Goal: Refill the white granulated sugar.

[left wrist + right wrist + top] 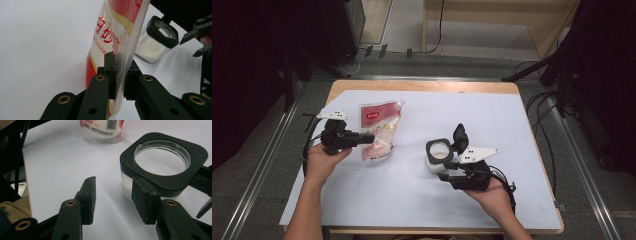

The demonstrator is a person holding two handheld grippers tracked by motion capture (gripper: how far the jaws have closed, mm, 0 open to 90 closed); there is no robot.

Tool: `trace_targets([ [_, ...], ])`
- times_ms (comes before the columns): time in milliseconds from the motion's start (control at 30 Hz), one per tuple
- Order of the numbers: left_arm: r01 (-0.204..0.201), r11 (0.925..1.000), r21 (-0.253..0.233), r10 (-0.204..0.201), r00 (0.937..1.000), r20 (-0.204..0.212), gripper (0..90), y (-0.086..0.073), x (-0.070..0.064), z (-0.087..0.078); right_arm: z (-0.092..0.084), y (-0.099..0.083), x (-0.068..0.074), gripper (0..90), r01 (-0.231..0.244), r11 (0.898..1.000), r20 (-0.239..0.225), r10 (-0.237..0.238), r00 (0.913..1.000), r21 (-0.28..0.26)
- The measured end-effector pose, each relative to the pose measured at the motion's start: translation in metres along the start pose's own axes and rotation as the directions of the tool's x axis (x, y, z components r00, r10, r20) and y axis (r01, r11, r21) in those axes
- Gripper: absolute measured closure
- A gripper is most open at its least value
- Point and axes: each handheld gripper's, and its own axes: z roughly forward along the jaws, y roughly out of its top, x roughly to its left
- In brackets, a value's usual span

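Observation:
A clear and red bag of white granules (380, 127) stands tilted on the white table cover (492, 120), left of centre. My left gripper (370, 138) is shut on the bag's thin edge (119, 75), with both pads (110, 70) pressing the film. To the right stands a clear jar (438, 152) holding white powder, with a black square collar and its flip lid (460, 136) up. My right gripper (446, 170) is just in front of the jar. Its jaws (113, 182) are open with nothing between them. The right pad (141, 197) lies against the jar's near side (162, 162).
The person's forearms come in from the near edge. The table's wooden rim (422, 86) shows at the far side. Dark stands and cables (547, 105) crowd the floor at the right. The bag's bottom (102, 130) lies beyond the right gripper.

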Motion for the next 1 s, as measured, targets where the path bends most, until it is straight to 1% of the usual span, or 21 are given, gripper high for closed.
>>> trace_targets([
  [67, -0.006, 1.0, 0.002, 0.006, 1.0, -0.006, 83.2, -0.003, -0.001, -0.002, 0.0, 0.0, 0.0, 55.2, 0.0, 1.0, -0.001, 0.0, 1.0, -0.002],
  [133, -0.002, 1.0, 0.001, 0.002, 1.0, -0.008, 81.3, -0.006, -0.001, -0.004, 0.0, 0.0, 0.0, 55.2, 0.002, 1.0, 0.001, -0.002, 1.0, -0.001],
  [300, 0.034, 0.9994, 0.005, -0.034, 0.9992, 0.019, 78.1, -0.01, 0.004, -0.007, 0.0, 0.0, 0.0, 55.2, 0.001, 1.0, 0.001, -0.001, 1.0, -0.002],
  [333, 0.031, 0.9995, 0.005, -0.031, 0.9993, 0.02, 77.5, -0.01, 0.004, -0.007, 0.0, 0.001, 0.0, 55.2, 0.001, 1.0, 0.001, -0.001, 1.0, -0.001],
  [367, 0.023, 0.9997, 0.006, -0.023, 0.9997, 0.013, 76.9, -0.011, 0.004, -0.008, 0.001, 0.001, 0.001, 55.2, 0.002, 1.0, -0.002, -0.002, 1.0, -0.001],
  [400, 0.025, 0.9997, 0.001, -0.025, 0.9996, 0.016, 76.7, -0.011, 0.005, -0.009, 0.001, 0.001, 0.001, 55.2, 0.003, 1.0, 0.0, -0.003, 1.0, 0.001],
  [433, 0.036, 0.9993, -0.009, -0.035, 0.999, 0.026, 75.0, -0.011, 0.005, -0.01, 0.001, 0.001, 0.001, 55.2, 0.003, 1.0, -0.001, -0.003, 1.0, 0.002],
  [533, 0.041, 0.9988, -0.028, -0.04, 0.999, 0.018, 73.5, -0.012, 0.006, -0.014, 0.001, 0.001, 0.0, 55.5, 0.002, 1.0, -0.001, -0.002, 1.0, 0.006],
  [567, 0.051, 0.9981, -0.034, -0.051, 0.9986, 0.017, 73.3, -0.013, 0.006, -0.015, 0.001, 0.001, 0.0, 55.6, 0.001, 1.0, -0.001, -0.001, 1.0, 0.007],
  [667, 0.058, 0.9978, -0.033, -0.057, 0.9983, 0.005, 72.0, -0.016, 0.005, -0.017, 0.001, 0.001, 0.0, 55.8, 0.003, 1.0, -0.002, -0.003, 1.0, 0.005],
  [733, 0.045, 0.9986, -0.028, -0.045, 0.999, -0.006, 71.3, -0.017, 0.005, -0.019, 0.001, 0.002, 0.0, 55.8, 0.004, 1.0, -0.002, -0.004, 1.0, 0.004],
  [800, 0.056, 0.9976, -0.04, -0.056, 0.9984, -0.007, 70.7, -0.017, 0.006, -0.02, 0.001, 0.002, -0.001, 55.7, 0.002, 1.0, 0.0, -0.002, 1.0, 0.005],
  [933, 0.049, 0.9981, -0.037, -0.049, 0.9988, -0.004, 66.9, -0.018, 0.006, -0.021, 0.001, 0.001, -0.002, 55.7, 0.0, 1.0, 0.0, 0.0, 1.0, 0.006],
  [1000, 0.046, 0.9982, -0.039, -0.047, 0.9987, -0.017, 64.9, -0.019, 0.006, -0.021, 0.001, 0.001, -0.003, 55.7, -0.002, 1.0, 0.002, 0.002, 1.0, 0.006],
])
